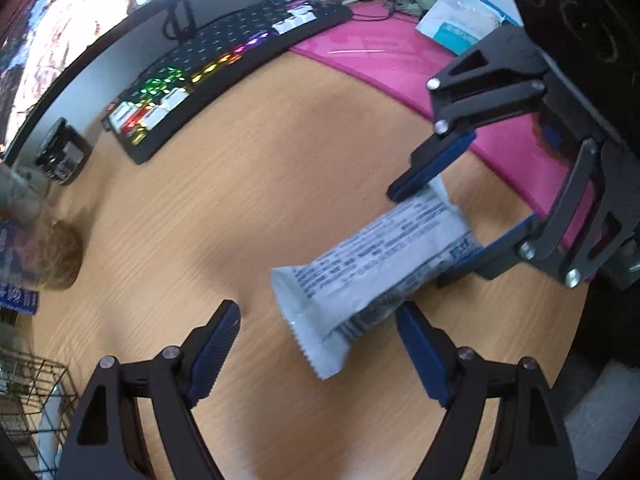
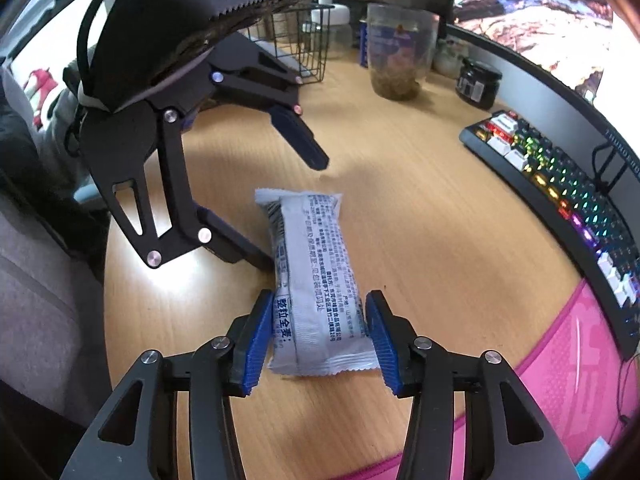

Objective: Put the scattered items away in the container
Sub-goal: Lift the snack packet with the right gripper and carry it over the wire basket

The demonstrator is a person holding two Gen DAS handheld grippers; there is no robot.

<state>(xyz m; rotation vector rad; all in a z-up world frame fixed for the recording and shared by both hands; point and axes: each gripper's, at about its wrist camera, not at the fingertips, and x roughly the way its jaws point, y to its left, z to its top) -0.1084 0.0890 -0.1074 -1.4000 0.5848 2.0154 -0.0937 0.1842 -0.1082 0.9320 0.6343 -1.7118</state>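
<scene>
a white snack packet (image 2: 316, 280) with printed blue and black text lies flat on the wooden desk (image 2: 420, 208), between the two grippers. the right gripper (image 2: 318, 334) has its blue pads on either side of the near end of the packet, the left pad touching the wrapper's edge and the right pad just beside the other edge; whether it actually presses the packet cannot be told, but the jaws are still fairly wide, set about the packet's width. in the left wrist view the same packet (image 1: 372, 268) runs diagonally, its far end sitting between the right gripper's (image 1: 452, 216) blue pads. the left gripper (image 1: 318, 346) is spread wide and holds nothing, its right pad just beside the packet's lower edge, its left pad well apart from it. in the right wrist view the left gripper (image 2: 296, 208) also appears spread, one finger near the packet's far end. a black wire basket (image 2: 304, 44) stands at the far side of the desk, near a clear jar (image 2: 400, 52) and a small dark jar (image 2: 478, 82). a backlit keyboard (image 2: 560, 208) lies along the right, beside a pink mat (image 2: 580, 368), with a monitor (image 2: 532, 12) behind
</scene>
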